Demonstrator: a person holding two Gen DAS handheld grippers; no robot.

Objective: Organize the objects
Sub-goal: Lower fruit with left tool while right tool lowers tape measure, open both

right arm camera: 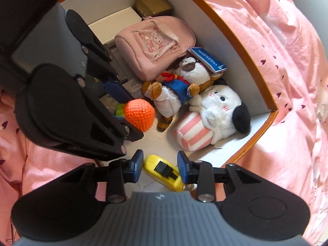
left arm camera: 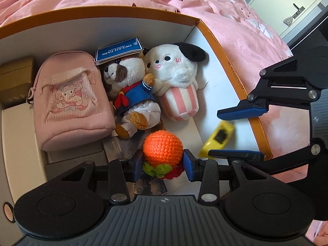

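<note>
My left gripper (left arm camera: 163, 164) is shut on an orange crochet ball (left arm camera: 163, 148) with green leaves and a red base, held low over the front of an orange-rimmed white box (left arm camera: 233, 69). In the right wrist view the same ball (right arm camera: 139, 114) shows between the left gripper's fingers (right arm camera: 119, 90). My right gripper (right arm camera: 160, 165) is shut on a small yellow gadget with a black slider (right arm camera: 162, 171), which lies slanted between the blue pads just above the box floor. The left wrist view shows the right gripper (left arm camera: 215, 134) at the box's right wall, with the yellow gadget (left arm camera: 219, 138) between its fingers.
Inside the box lie a pink pouch (left arm camera: 71, 100), a brown-and-white dog plush in blue (left arm camera: 131, 94) under a blue tag (left arm camera: 120, 50), a white plush in a pink-striped cup (left arm camera: 176, 78), a gold box (left arm camera: 16, 78) and white boxes. Pink bedding (right arm camera: 287, 82) surrounds the box.
</note>
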